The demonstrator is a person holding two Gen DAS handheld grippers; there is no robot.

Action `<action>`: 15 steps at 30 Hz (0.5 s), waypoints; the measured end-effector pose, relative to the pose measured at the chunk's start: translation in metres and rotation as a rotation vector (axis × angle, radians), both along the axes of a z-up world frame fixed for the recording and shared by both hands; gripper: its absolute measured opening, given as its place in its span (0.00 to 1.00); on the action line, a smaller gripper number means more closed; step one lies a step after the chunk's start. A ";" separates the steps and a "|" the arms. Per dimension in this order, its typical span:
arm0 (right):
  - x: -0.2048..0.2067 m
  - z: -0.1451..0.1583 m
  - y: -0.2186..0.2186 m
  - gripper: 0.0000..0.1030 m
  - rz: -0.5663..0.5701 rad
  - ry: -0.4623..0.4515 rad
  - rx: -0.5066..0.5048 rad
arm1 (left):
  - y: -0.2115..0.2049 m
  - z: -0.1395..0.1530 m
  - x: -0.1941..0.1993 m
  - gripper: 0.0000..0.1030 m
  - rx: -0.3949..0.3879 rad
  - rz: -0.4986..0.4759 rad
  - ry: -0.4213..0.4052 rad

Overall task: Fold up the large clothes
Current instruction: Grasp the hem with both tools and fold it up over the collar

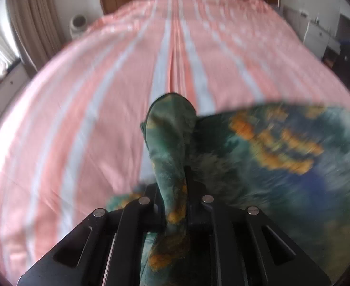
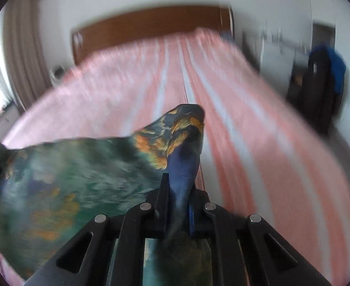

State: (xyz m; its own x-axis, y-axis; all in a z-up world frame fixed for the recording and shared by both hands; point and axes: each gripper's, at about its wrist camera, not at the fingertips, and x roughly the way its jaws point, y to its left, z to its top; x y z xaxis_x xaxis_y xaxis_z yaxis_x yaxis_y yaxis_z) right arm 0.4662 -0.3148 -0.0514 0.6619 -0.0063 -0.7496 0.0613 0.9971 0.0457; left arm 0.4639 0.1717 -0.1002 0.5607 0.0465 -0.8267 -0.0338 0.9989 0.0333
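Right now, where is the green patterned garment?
The green patterned garment is pinched in both grippers above the pink striped bed. It spreads right of the left gripper in the left wrist view, and left of the right gripper in the right wrist view.

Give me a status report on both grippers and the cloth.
Left gripper and right gripper both shut on green-blue, orange-patterned cloth. Cloth spans between them. Nothing in way.

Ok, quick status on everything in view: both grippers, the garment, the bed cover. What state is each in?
Left gripper: shut on the garment, a fold standing up between its fingers.
Right gripper: shut on the garment, near a blue patch.
Garment: green, blue and orange print, pinched at two points, spread between the grippers.
Bed cover: pink striped, lying flat.
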 end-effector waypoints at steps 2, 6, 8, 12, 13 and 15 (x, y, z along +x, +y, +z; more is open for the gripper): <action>0.003 -0.049 -0.007 0.15 -0.015 0.076 0.064 | 0.003 -0.017 -0.012 0.12 -0.021 0.007 -0.065; -0.016 -0.064 -0.012 0.17 -0.063 -0.035 0.120 | 0.011 -0.014 -0.017 0.22 -0.081 0.017 -0.098; -0.022 -0.061 -0.014 0.24 -0.078 -0.052 0.133 | 0.018 -0.011 -0.022 0.51 -0.092 0.047 -0.105; -0.026 -0.064 -0.022 0.36 -0.093 -0.080 0.196 | 0.026 0.001 -0.026 0.91 -0.094 0.082 -0.132; -0.024 -0.064 -0.024 0.48 -0.096 -0.089 0.214 | 0.026 0.006 -0.025 0.91 -0.087 0.081 -0.128; -0.023 -0.061 -0.029 0.65 -0.087 -0.092 0.257 | 0.023 0.015 -0.031 0.91 -0.054 0.074 -0.115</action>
State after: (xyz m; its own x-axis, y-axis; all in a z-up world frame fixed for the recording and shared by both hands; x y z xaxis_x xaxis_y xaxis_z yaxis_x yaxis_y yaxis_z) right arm 0.4432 -0.3436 -0.1127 0.7328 0.1165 -0.6704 0.1296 0.9433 0.3056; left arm 0.4329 0.1952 -0.0850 0.6487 0.0485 -0.7595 -0.1084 0.9937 -0.0291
